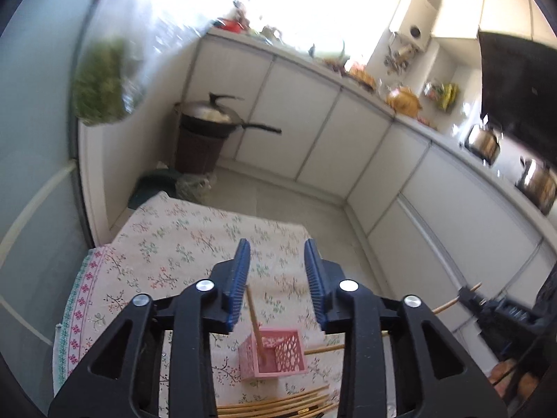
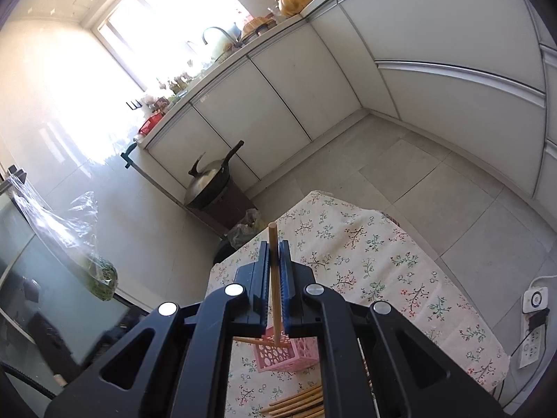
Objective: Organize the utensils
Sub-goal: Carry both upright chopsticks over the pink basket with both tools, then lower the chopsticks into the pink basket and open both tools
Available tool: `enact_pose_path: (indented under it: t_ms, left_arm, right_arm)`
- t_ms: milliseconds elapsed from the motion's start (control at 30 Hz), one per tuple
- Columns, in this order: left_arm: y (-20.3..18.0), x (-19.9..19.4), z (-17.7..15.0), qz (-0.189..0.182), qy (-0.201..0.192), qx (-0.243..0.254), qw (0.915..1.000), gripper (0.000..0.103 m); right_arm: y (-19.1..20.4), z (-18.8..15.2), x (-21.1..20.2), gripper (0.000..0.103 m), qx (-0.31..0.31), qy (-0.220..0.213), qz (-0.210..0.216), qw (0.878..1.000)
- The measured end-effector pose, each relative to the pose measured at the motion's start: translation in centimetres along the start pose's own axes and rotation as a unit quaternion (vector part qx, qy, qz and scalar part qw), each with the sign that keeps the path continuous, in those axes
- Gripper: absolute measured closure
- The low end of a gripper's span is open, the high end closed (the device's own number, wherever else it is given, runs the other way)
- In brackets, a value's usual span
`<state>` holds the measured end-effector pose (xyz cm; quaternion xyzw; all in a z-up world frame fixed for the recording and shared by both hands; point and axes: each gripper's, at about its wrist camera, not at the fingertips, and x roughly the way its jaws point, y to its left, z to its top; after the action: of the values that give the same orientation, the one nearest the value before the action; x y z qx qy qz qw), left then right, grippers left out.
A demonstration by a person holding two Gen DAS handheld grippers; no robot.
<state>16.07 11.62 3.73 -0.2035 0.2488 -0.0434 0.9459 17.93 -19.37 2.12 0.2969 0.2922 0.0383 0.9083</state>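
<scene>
A small pink perforated basket (image 1: pixel 273 353) stands on the flowered tablecloth (image 1: pixel 181 240); it also shows in the right wrist view (image 2: pixel 289 353). One wooden chopstick (image 1: pixel 255 324) leans inside it. My left gripper (image 1: pixel 277 249) is open and empty, above and behind the basket. My right gripper (image 2: pixel 275 245) is shut on a wooden chopstick (image 2: pixel 275 285) held upright, its lower tip over the basket. Several more chopsticks (image 1: pixel 278 404) lie on the cloth in front of the basket, also in the right wrist view (image 2: pixel 299 402). My right gripper shows at the left wrist view's right edge (image 1: pixel 470 296).
A wok on a brown bin (image 1: pixel 209 122) stands on the floor beyond the table. White cabinets (image 1: pixel 313 118) with a cluttered counter run along the far wall. A bag of greens (image 2: pixel 99 275) hangs at the left. A power strip (image 2: pixel 532 327) sits right of the table.
</scene>
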Motion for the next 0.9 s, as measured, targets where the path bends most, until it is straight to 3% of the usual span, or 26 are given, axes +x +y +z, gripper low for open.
enact_pose_path:
  t_ms: [100, 233, 567, 733, 900]
  left_arm:
    - [1.0, -1.8, 0.8, -0.004, -0.013, -0.03, 0.9995, 0.067]
    - [1.4, -2.5, 1.2, 0.0, -0.015, -0.034, 0.9993, 0.067]
    - [0.9, -0.9, 0.1, -0.002, 0.027, -0.014, 0.9995, 0.067]
    - [-0.1, -0.5, -0.7, -0.007, 0.034, 0.006, 0.9994, 0.067]
    - [-1.9, -0.8, -1.3, -0.008, 0.031, 0.034, 0.9989, 0.065]
  right_arm:
    - [0.5, -0.2, 1.3, 0.097, -0.003, 0.015, -0.003, 1.0]
    - [1.2, -0.6, 3.1, 0.097, -0.007, 0.035, -0.009, 0.999]
    - [2.4, -1.5, 7.1, 0.094, -0.014, 0.079, -0.013, 0.997]
    - [2.8, -1.5, 5.8, 0.086, -0.028, 0.055, -0.018, 0.998]
    - [3.3, -1.8, 3.2, 0.086, -0.064, 0.026, -0.034, 0.997]
